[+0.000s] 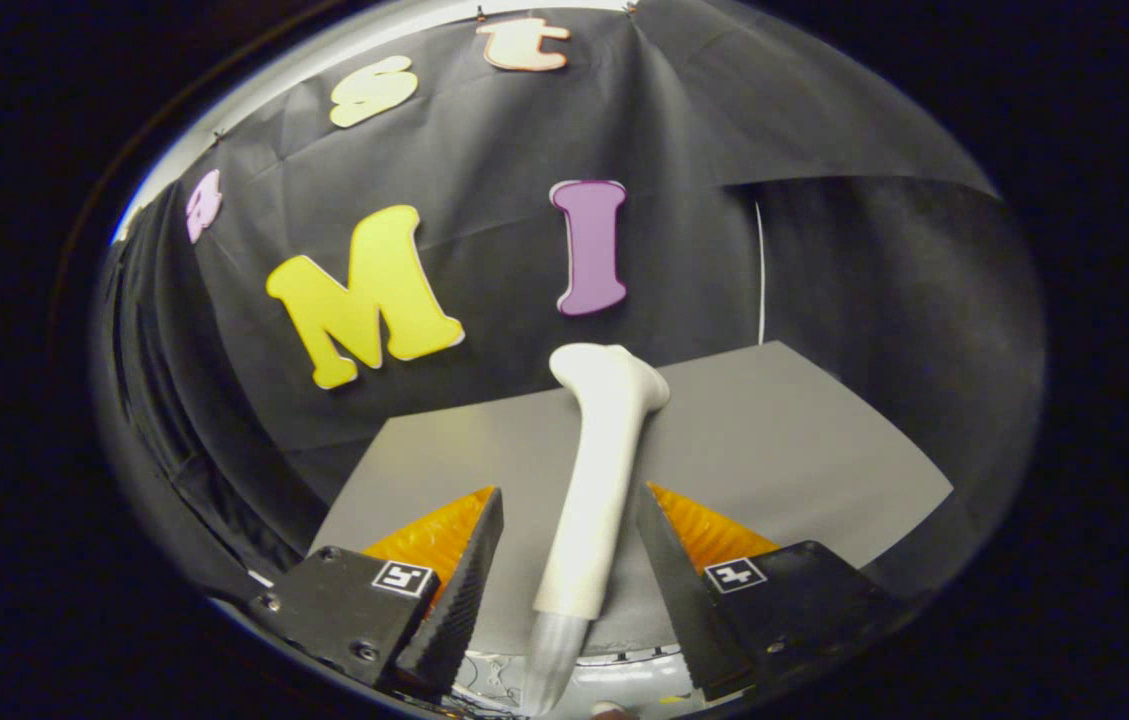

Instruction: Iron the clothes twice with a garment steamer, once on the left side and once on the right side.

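as i look along the hand-held gripper (564, 540), its left finger stands clear of the garment steamer (596, 480), a gap showing between them. the white steamer lies lengthwise in the middle between the two fingers, its handle end nearest me and its broad head pointing away, resting on the grey bench (784, 440). the right finger sits just beside the handle, also apart, so the fingers are spread and pinching nothing.
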Demonstrator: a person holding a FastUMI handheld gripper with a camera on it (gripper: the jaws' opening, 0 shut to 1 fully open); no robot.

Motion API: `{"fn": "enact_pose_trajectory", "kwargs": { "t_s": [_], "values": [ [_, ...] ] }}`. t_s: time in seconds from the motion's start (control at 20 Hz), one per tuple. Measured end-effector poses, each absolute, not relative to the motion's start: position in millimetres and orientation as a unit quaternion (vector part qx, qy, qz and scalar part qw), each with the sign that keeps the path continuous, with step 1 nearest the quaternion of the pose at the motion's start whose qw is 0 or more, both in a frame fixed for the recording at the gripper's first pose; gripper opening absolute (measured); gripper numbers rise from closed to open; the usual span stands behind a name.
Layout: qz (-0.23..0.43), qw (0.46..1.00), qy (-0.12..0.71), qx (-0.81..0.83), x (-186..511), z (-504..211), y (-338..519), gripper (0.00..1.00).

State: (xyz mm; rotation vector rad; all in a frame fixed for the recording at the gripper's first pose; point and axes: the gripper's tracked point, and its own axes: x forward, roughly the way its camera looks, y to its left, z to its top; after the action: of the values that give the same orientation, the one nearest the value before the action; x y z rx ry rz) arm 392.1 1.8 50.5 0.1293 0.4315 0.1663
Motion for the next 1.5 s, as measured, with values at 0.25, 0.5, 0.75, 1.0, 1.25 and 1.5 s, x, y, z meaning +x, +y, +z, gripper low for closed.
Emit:
{"fn": "enact_pose_trajectory", "kwargs": {
  "t_s": [0.25, 0.5, 0.75, 1.0, 1.25, 1.5],
  "values": [
    [0.062, 0.963, 0.255, 0.068, 415, 33, 1, 0.78],
    [0.042, 0.957, 0.279, 0.070, 422, 26, -3, 0.71],
    [0.058, 0.957, 0.276, 0.070, 430, 26, 14, 0.55],
    [0.071, 0.955, 0.266, 0.107, 425, 31, 15, 0.44],
    [0.107, 0.959, 0.229, 0.131, 397, 48, 34, 0.38],
    [0.132, 0.967, 0.169, 0.136, 360, 91, 53, 0.38]
  ]
}}
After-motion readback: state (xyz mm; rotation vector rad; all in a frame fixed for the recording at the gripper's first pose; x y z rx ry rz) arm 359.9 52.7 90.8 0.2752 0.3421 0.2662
